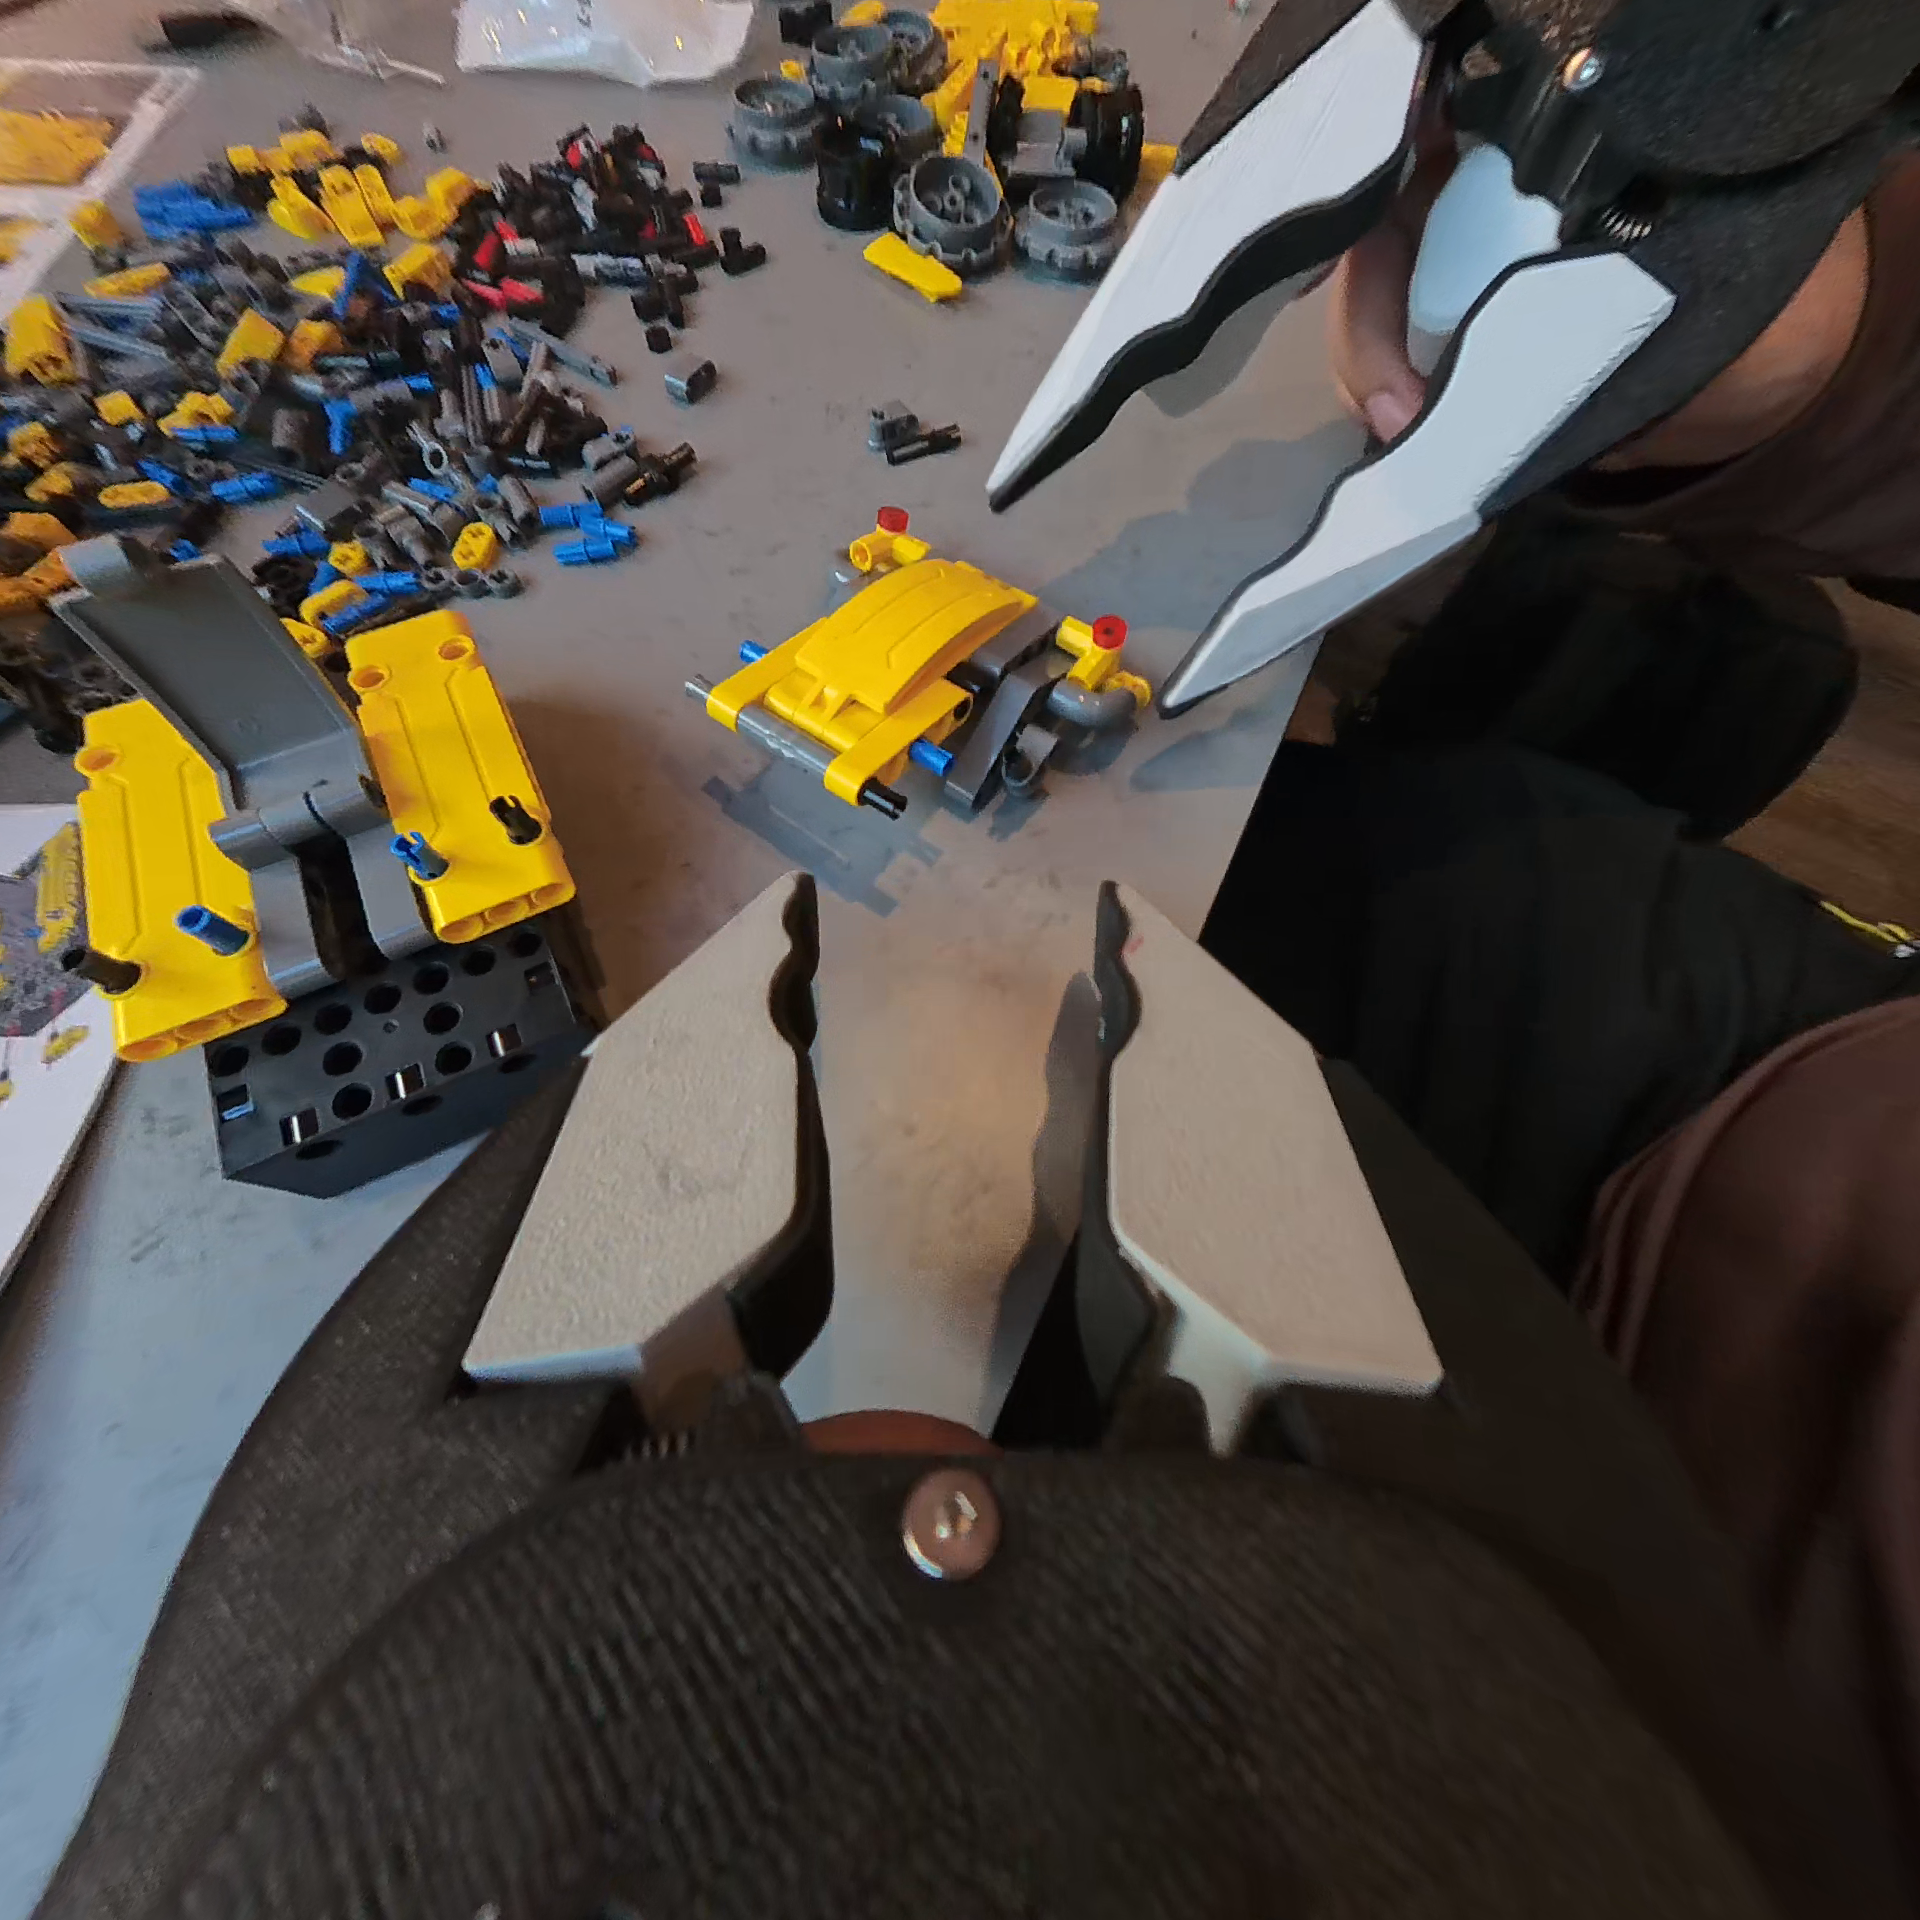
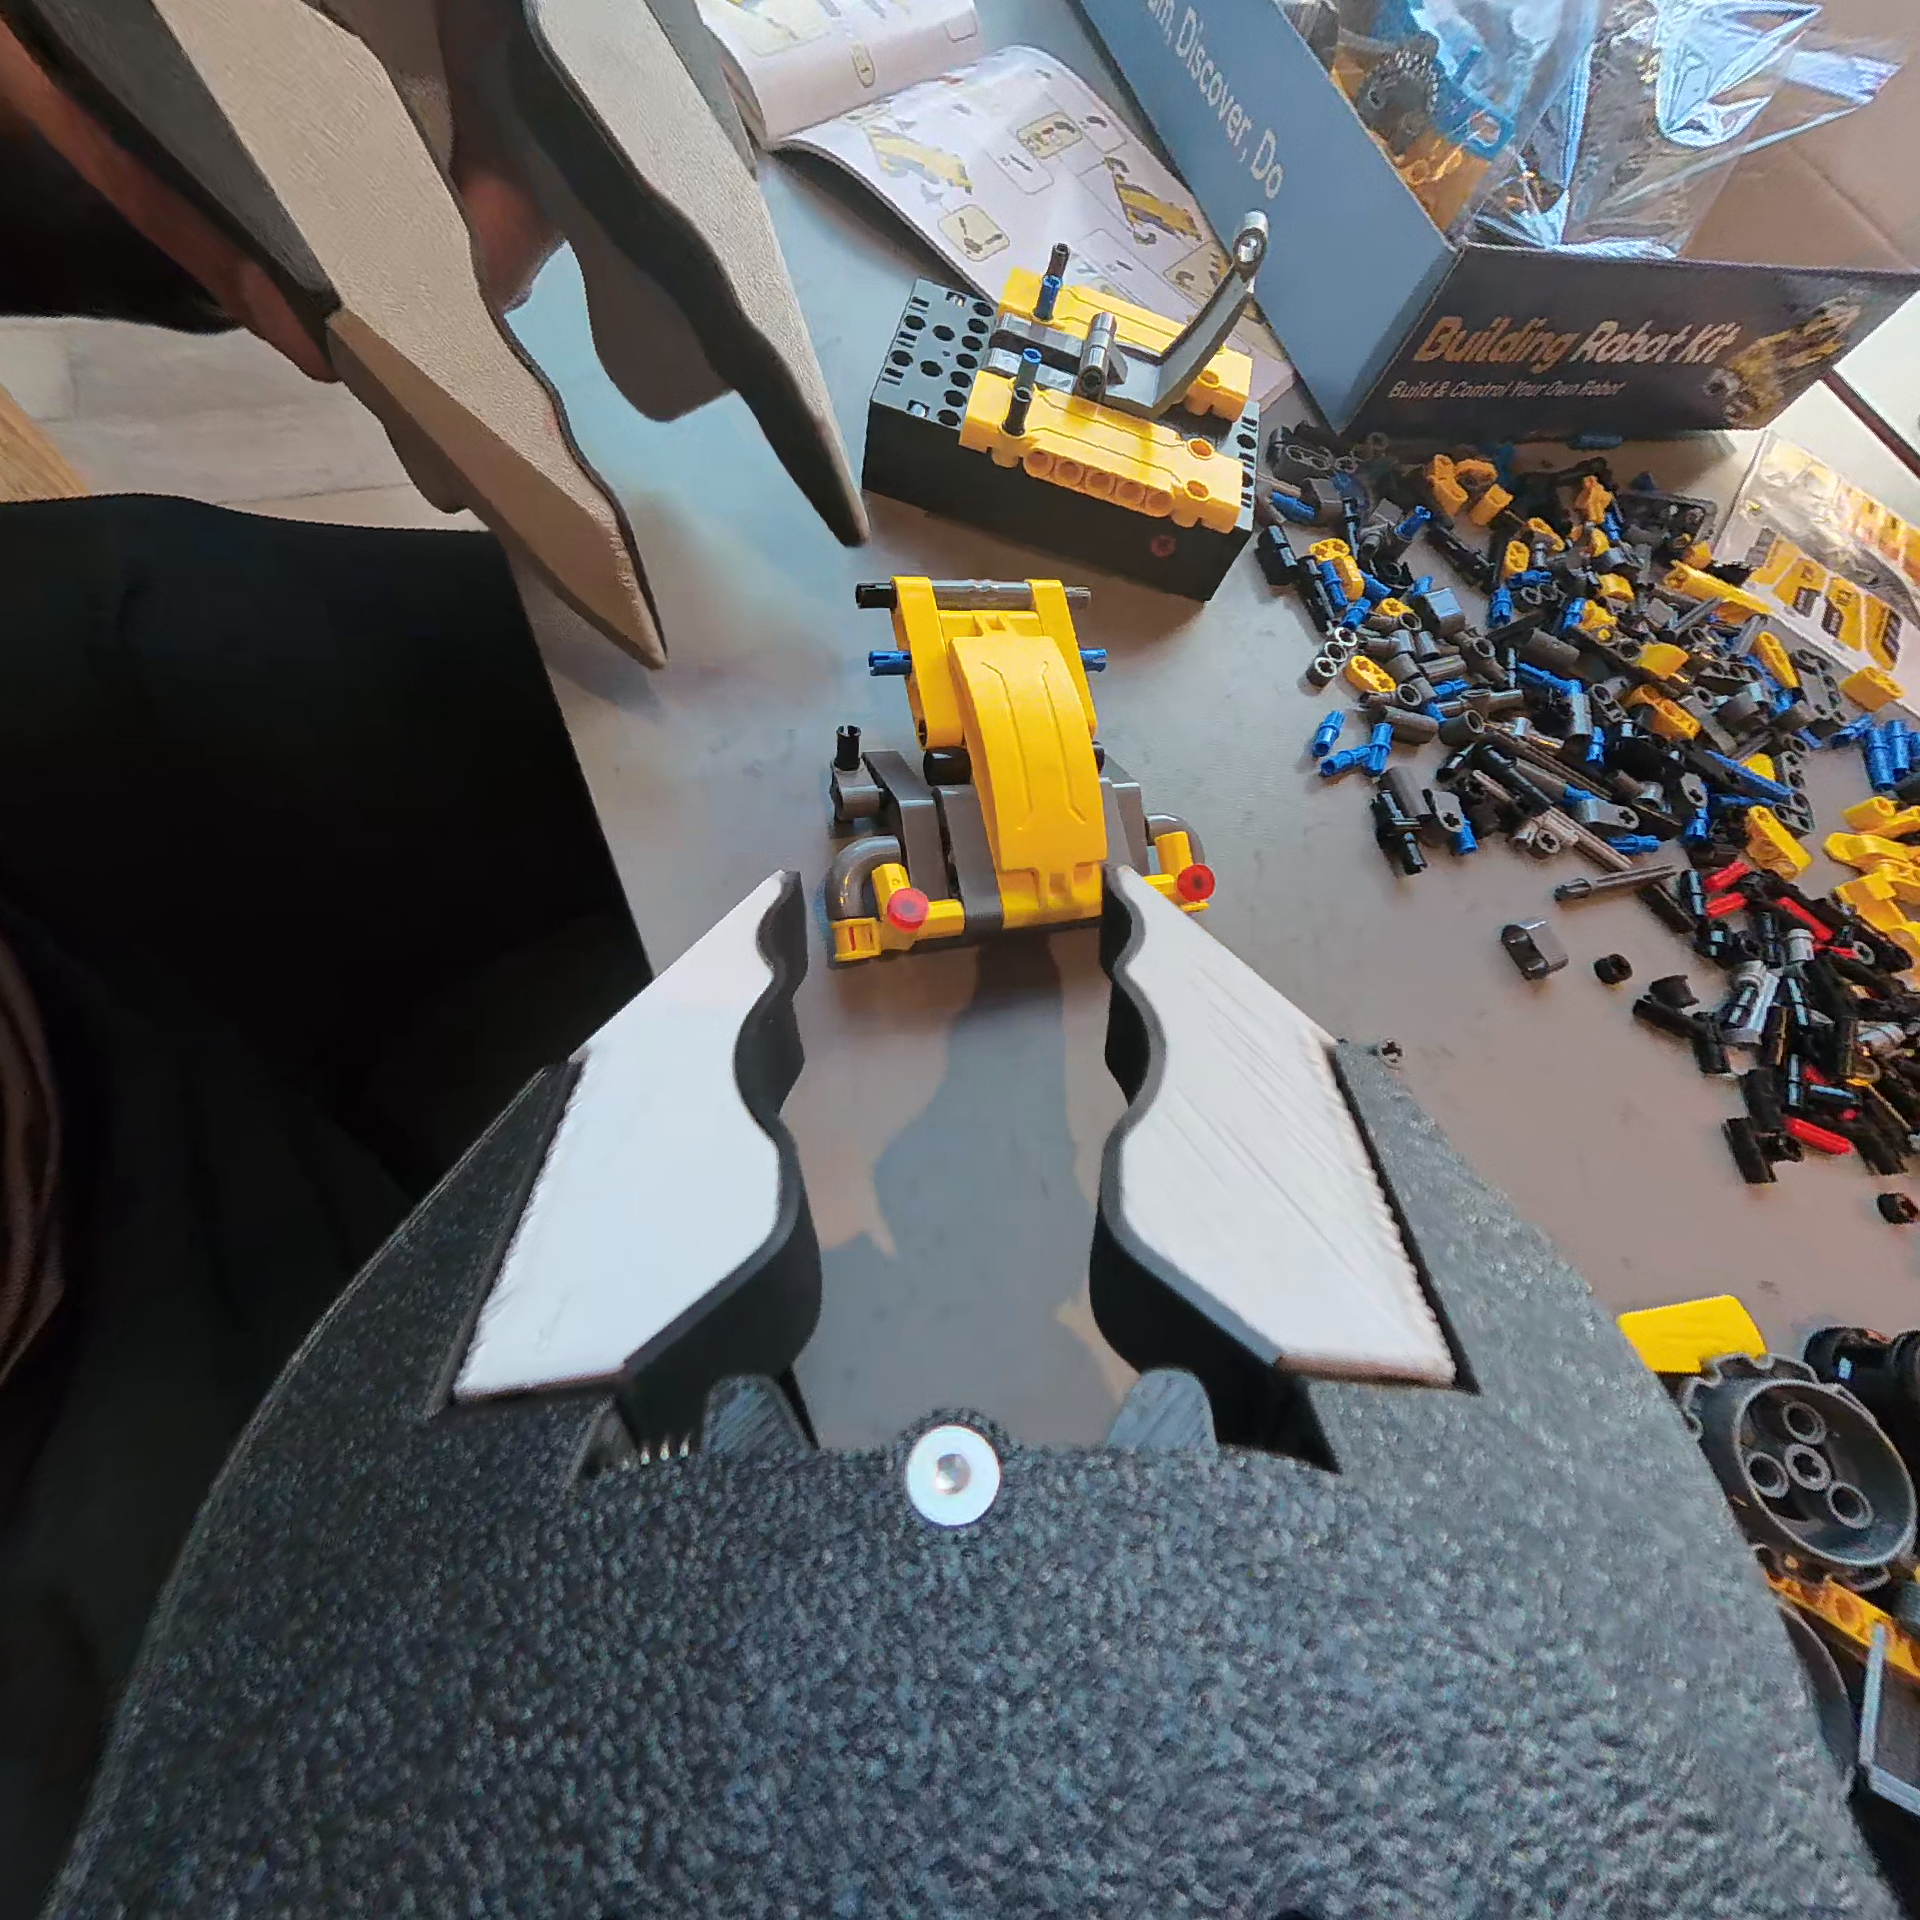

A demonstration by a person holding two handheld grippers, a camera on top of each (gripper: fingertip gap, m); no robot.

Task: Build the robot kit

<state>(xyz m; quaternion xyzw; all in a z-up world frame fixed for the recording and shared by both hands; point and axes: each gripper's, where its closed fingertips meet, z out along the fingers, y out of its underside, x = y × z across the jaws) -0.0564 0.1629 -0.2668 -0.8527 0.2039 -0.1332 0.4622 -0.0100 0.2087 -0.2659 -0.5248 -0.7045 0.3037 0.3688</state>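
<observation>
A small yellow and grey brick assembly (image 1: 914, 675) with two red studs lies on the grey table (image 1: 935, 1039). It also shows in the right wrist view (image 2: 997, 769). My left gripper (image 1: 956, 899) is open and empty, a short way in front of the assembly. My right gripper (image 2: 951, 894) is open and empty, its tips at the assembly's near end on either side. The right gripper shows in the left wrist view (image 1: 1081, 603), hovering just right of the assembly. The left gripper shows in the right wrist view (image 2: 758, 592), above the table to the assembly's left.
A black block with yellow panels and a grey lever (image 1: 312, 862) stands left of the assembly, also seen in the right wrist view (image 2: 1081, 416). Loose small parts (image 1: 343, 343) are heaped beyond, with grey wheels (image 1: 935, 177). A kit box (image 2: 1455, 291) and an instruction booklet (image 2: 987, 156) lie at the back.
</observation>
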